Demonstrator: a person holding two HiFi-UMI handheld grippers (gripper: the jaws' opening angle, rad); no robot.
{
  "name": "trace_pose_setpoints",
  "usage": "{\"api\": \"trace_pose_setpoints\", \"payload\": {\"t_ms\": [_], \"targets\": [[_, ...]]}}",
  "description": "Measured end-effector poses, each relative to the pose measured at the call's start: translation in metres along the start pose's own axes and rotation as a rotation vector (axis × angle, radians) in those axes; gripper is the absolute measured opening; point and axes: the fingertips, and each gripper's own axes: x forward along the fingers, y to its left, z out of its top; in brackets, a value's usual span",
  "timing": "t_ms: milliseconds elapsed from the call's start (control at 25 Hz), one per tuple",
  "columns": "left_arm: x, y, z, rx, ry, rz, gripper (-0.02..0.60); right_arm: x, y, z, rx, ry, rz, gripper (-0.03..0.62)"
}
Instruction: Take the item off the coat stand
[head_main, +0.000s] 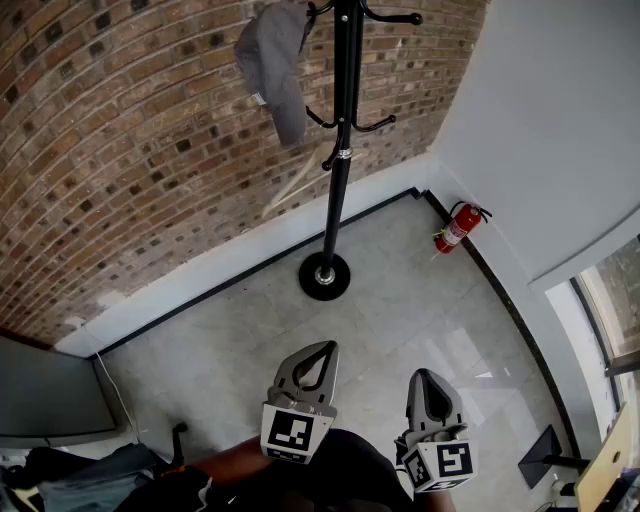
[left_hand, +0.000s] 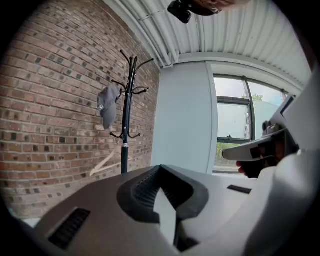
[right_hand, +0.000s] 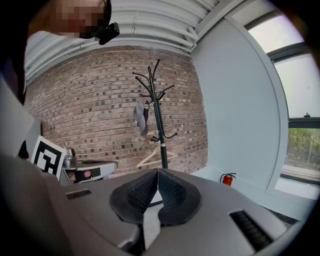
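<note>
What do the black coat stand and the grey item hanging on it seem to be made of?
Black coat stand: probably metal with smooth, slightly glossy black paint; a highlight runs along its thin pole. Grey hanging item: soft matte fabric, drooping in folds.

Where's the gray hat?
In the head view, the gray hat hangs at the top, on the left side of the coat stand, by the brick wall.

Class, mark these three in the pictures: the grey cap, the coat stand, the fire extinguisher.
grey cap (head_main: 275, 65), head view, on its crown.
coat stand (head_main: 346, 100), head view, on the black pole.
fire extinguisher (head_main: 455, 228), head view, on the red body.
</note>
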Motion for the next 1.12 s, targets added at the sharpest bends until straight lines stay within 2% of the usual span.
{"api": "trace_pose_setpoints", "payload": {"t_ms": [120, 240, 440, 680, 840, 1040, 1120], "targets": [[0.016, 0.041, 0.019, 0.048, -0.049, 0.034, 0.026, 0.043, 0.011, 0.012, -0.004, 0.012, 0.040, 0.015], [0.021, 0.076, 0.034, 0.033, -0.080, 0.083, 0.026, 0.082, 0.023, 0.027, 0.018, 0.006, 0.094, 0.015], [0.029, 0.124, 0.033, 0.014, -0.044, 0.174, 0.026, 0.144, 0.041, 0.053, 0.027, -0.009, 0.222, 0.015], [0.045, 0.168, 0.034, -0.003, -0.053, 0.324, 0.026, 0.220, 0.049, 0.070, 0.010, -0.004, 0.378, 0.015], [0.061, 0.185, 0.040, -0.037, 0.000, 0.439, 0.026, 0.268, 0.052, 0.091, 0.002, 0.006, 0.514, 0.015], [0.090, 0.208, 0.075, -0.047, -0.066, 0.592, 0.026, 0.326, 0.058, 0.138, -0.033, 0.002, 0.733, 0.015], [0.100, 0.214, 0.084, -0.047, -0.063, 0.631, 0.026, 0.346, 0.060, 0.156, -0.061, -0.011, 0.784, 0.017]]}}
